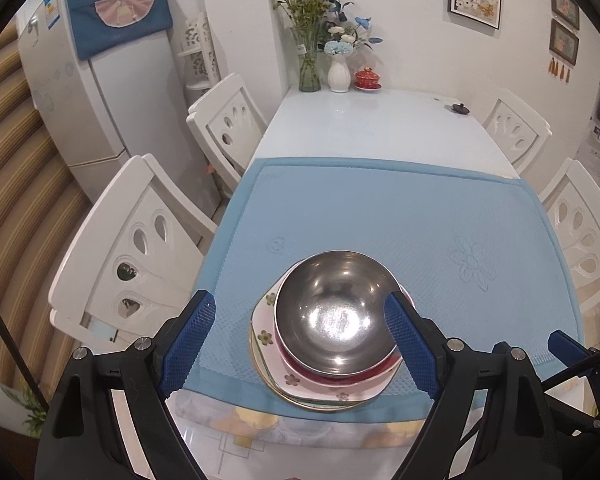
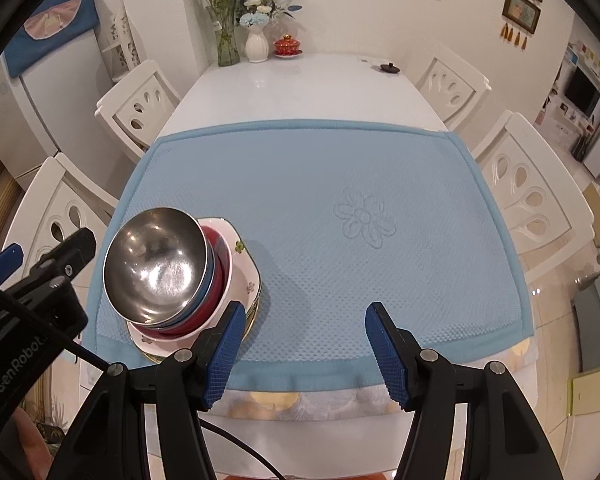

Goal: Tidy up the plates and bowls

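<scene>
Polished steel caught the light where the round stainless steel bowl (image 1: 336, 314) sat uppermost in a stack near the front left corner of the light blue textured table mat (image 2: 340, 200). Under it nested a blue bowl (image 2: 209, 276), then a red bowl (image 2: 216, 292), and these rested on a squarish white plate with small flower prints (image 1: 278, 368), which itself lay on a round gold-rimmed plate (image 1: 300, 400). My left gripper (image 1: 300, 344) was spread wide, its 2 blue-padded fingers (image 1: 188, 344) standing either side of the stack with a gap to it, gripping nothing. My right gripper (image 2: 304, 354) was parted to a moderate width over bare mat, just right of the stack, and was likewise empty. The mat covered the near half of a glossy white dining table (image 2: 300, 92). At the table's far end stood a clear glass vase of green stems (image 2: 227, 42), a white ribbed vase of blue flowers (image 2: 256, 46) and a small red lidded cup (image 2: 287, 46). White chairs (image 2: 138, 104) flanked both sides.
</scene>
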